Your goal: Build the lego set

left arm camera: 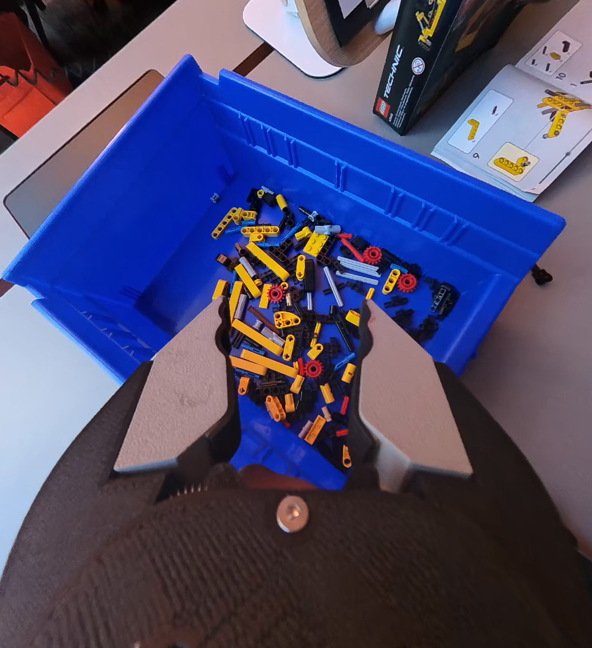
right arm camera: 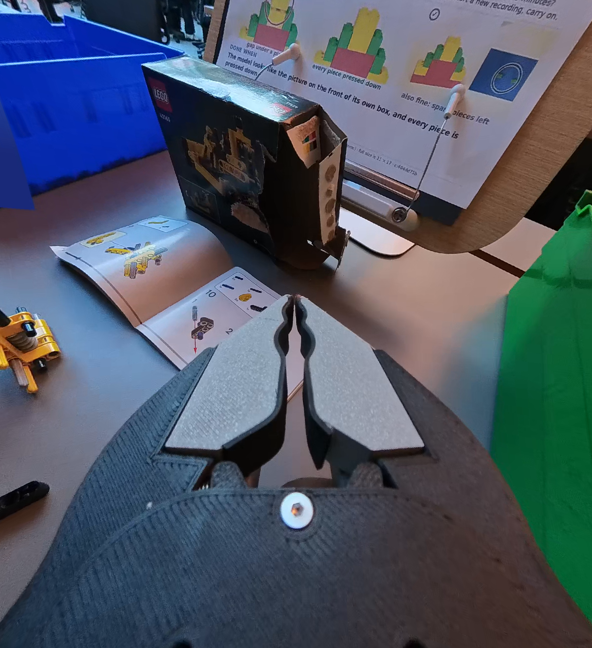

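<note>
A blue bin (left arm camera: 154, 196) holds a heap of loose yellow, black, grey and red lego pieces (left arm camera: 308, 301). My left gripper (left arm camera: 294, 303) hovers open and empty above the heap. My right gripper (right arm camera: 294, 298) is shut and empty, low over the grey table, its tips over the open instruction booklet (right arm camera: 168, 277). A partly built yellow lego assembly (right arm camera: 10, 340) lies on the table at the left of the right wrist view. Black lego beams (right arm camera: 10, 498) lie near the front left.
The black lego box (right arm camera: 238, 154) stands behind the booklet; it also shows in the left wrist view (left arm camera: 417, 59), with the booklet (left arm camera: 519, 122) beside it. A green bin (right arm camera: 564, 385) stands at the right. A wooden board with a printed sheet (right arm camera: 392, 87) stands behind. The blue bin (right arm camera: 70, 115) stands at the left. Left tips to right tips: about 45 centimeters. To the partly built yellow lego assembly (right arm camera: 10, 340): right tips about 15 centimeters, left tips about 30 centimeters.
</note>
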Available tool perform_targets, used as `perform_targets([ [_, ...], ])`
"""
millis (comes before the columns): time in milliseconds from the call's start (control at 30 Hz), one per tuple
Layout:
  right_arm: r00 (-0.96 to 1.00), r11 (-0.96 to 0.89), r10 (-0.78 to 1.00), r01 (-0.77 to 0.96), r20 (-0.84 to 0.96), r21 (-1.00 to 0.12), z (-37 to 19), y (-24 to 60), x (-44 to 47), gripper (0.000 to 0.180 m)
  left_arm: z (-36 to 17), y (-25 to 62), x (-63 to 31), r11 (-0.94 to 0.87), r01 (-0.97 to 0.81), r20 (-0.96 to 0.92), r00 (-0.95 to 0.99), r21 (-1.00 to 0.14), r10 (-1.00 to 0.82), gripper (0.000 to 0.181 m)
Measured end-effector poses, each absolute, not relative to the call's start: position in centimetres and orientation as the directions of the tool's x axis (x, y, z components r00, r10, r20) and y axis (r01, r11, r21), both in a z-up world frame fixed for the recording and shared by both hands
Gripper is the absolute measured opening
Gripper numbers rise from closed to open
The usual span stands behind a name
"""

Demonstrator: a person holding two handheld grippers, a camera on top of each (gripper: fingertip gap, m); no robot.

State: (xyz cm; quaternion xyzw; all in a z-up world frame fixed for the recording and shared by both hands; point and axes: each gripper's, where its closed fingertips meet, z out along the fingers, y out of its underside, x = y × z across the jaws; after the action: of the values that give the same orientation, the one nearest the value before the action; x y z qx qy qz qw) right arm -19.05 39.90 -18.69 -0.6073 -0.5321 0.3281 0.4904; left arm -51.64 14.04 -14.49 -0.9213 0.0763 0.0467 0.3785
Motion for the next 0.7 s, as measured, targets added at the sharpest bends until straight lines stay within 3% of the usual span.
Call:
perform_targets([
  [700, 0.217, 0.045, 0.969, 0.328, 0.121, -0.944, -18.8, 39.9, -19.1, 0.0, -13.2, 13.3, -55.2, -0.685, -0.09, -0.147, 0.989, -0.723, 0.025, 0.067],
])
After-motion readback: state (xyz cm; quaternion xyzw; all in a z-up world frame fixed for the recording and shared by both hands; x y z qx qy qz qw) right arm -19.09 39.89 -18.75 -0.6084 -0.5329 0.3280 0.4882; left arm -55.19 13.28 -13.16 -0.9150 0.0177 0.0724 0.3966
